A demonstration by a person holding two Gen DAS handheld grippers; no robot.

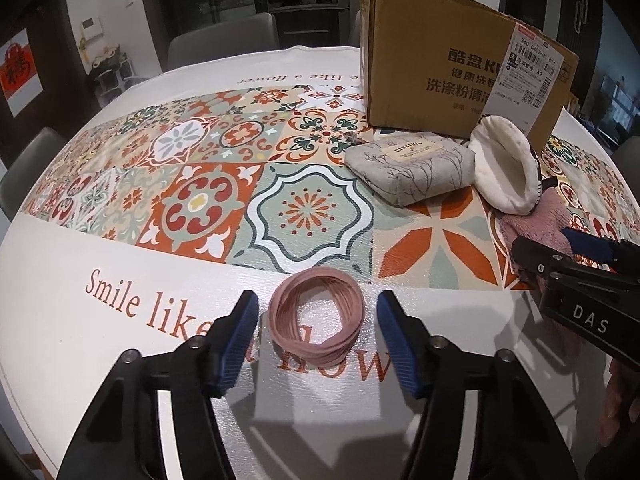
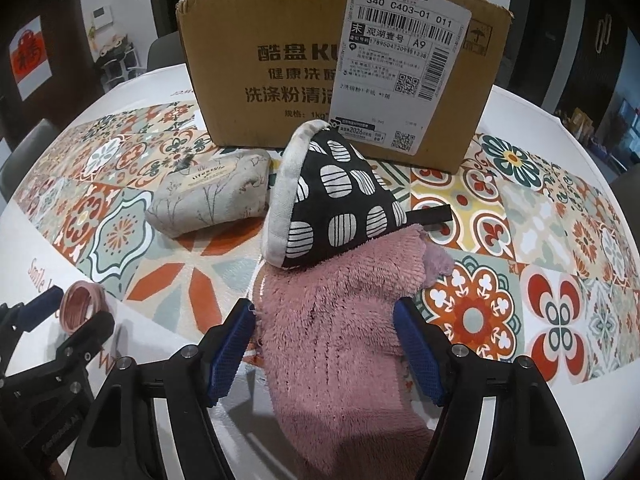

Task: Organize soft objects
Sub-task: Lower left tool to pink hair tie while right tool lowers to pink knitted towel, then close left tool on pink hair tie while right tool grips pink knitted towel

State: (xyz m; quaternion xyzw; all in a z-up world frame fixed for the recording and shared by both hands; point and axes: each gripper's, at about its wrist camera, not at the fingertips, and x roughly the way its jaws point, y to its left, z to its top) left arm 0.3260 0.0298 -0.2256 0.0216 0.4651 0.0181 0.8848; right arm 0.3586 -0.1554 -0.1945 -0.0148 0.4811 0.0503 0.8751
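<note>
Beside the cardboard box point(image 2: 344, 60), the left gripper point(image 1: 318, 336) straddles a pink band coil point(image 1: 316, 318) ungrasped; the right gripper point(image 2: 324, 344) flanks a pink towel point(image 2: 340, 320), contact unclear, its near end cut off.

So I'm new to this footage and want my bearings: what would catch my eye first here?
The bright tiled tablecloth fills both views, with a cardboard box at the back. Before the box a spotted mitt rests on a pink towel, which lies between the right hand-held gripper fingers. The left hand-held gripper straddles a pink band, apart from it on both sides.
</note>
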